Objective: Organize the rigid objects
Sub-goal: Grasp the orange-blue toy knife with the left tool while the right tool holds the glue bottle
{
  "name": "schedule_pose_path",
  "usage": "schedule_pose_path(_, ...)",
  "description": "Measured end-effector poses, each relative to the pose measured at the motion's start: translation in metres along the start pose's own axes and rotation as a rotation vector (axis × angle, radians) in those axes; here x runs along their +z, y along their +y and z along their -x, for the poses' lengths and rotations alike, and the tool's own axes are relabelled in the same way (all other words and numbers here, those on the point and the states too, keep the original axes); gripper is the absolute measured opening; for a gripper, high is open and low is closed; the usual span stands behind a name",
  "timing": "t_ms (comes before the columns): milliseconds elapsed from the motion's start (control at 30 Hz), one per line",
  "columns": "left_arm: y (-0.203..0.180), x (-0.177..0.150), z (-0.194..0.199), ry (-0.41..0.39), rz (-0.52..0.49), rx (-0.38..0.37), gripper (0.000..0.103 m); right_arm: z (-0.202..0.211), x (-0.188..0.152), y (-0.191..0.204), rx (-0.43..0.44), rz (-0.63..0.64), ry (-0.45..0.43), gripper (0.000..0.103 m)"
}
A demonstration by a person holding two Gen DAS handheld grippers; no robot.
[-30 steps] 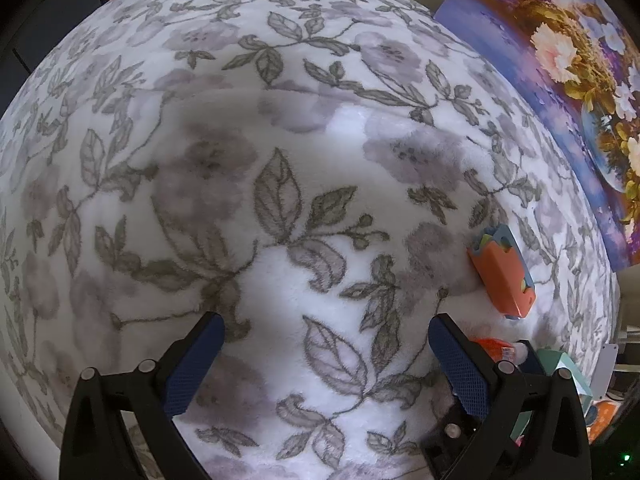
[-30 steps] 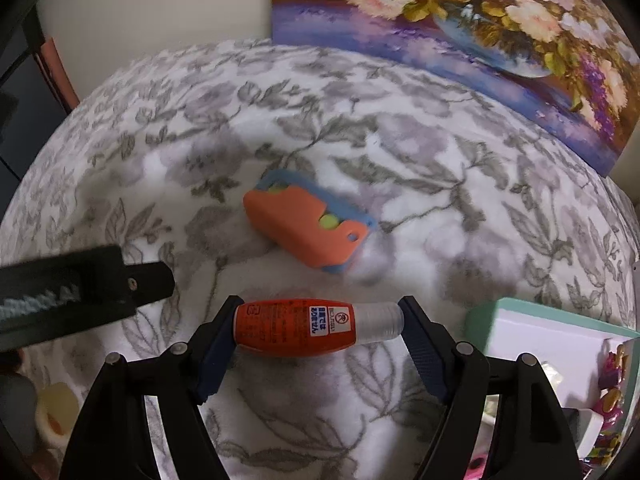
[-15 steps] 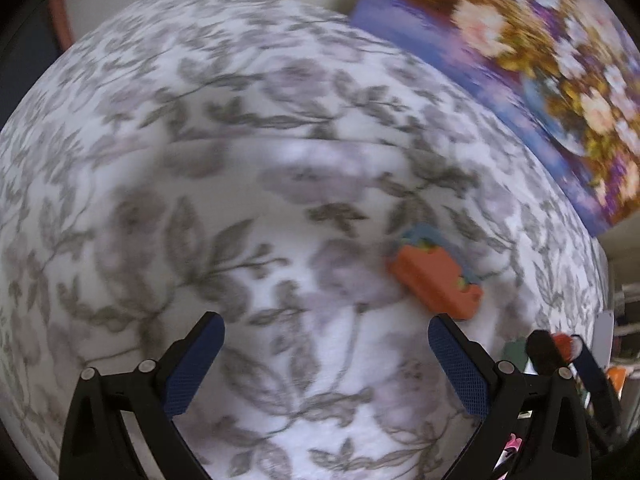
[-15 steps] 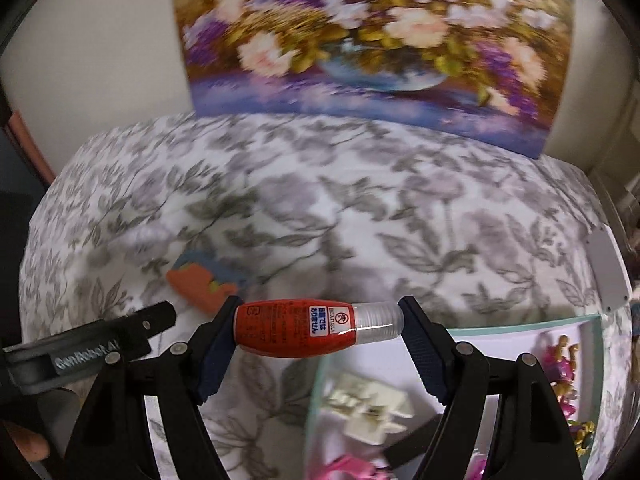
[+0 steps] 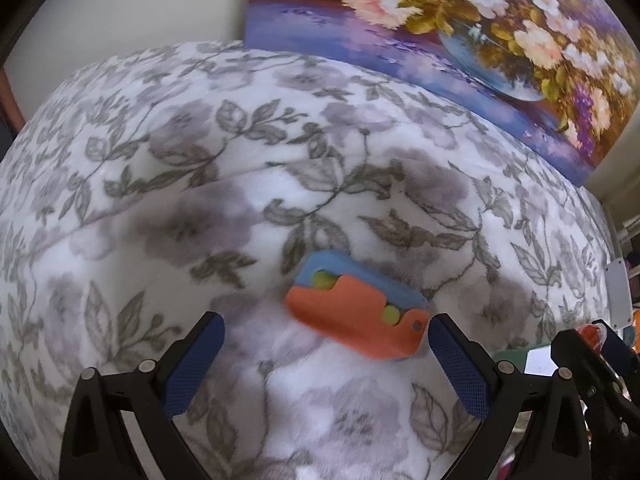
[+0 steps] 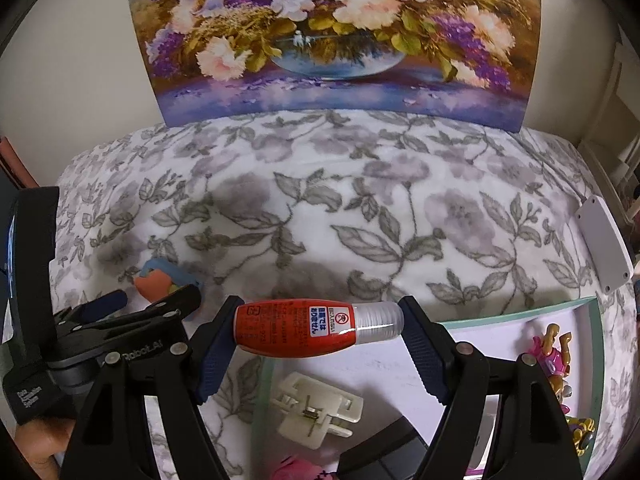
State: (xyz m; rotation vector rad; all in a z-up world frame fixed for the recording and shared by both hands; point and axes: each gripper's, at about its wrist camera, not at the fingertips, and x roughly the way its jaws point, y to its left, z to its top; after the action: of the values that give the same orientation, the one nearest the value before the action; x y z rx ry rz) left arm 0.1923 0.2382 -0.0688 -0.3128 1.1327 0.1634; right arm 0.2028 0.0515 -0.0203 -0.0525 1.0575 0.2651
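Bottle (image 6: pixel 316 330) clamped in right gripper (image 6: pixel 320 334) over part-filled tray (image 6: pixel 516 306); left gripper (image 5: pixel 326 360), fingers wide and empty, nears orange case (image 5: pixel 356 320), unsorted.

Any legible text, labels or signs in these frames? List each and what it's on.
"RobotAI" (partly legible): left gripper body, right wrist view.
White print on the left gripper's lower housing: too blurred.
Red bottle in the right gripper: Japanese text beside a prohibition sign, too small to read.
Orange-and-blue object: none.
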Motion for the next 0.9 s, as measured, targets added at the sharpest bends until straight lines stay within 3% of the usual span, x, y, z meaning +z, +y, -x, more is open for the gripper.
schedule_pose_path(167, -0.011, 0.0, -0.009, -0.017, -0.043, 0.024, 0.1, -0.002, -0.001, -0.005, -0.002, -0.008, 0.007, 0.079)
schedule_pose_path(367, -0.018, 0.001, -0.009, -0.06, -0.087, 0.042, 0.078, -0.001, -0.001, -0.005, -0.005, -0.008, 0.011, 0.079)
schedule_pose_path(667, -0.02, -0.007, 0.003, -0.052, -0.079, 0.044, 0.078, 0.015, -0.004, -0.014, -0.023, -0.018, 0.022, 0.079)
schedule_pose_path(900, -0.031, -0.015, 0.049, -0.081, -0.07, 0.029, 0.076, 0.049, -0.012, -0.035, -0.047, -0.078, 0.036, 0.079)
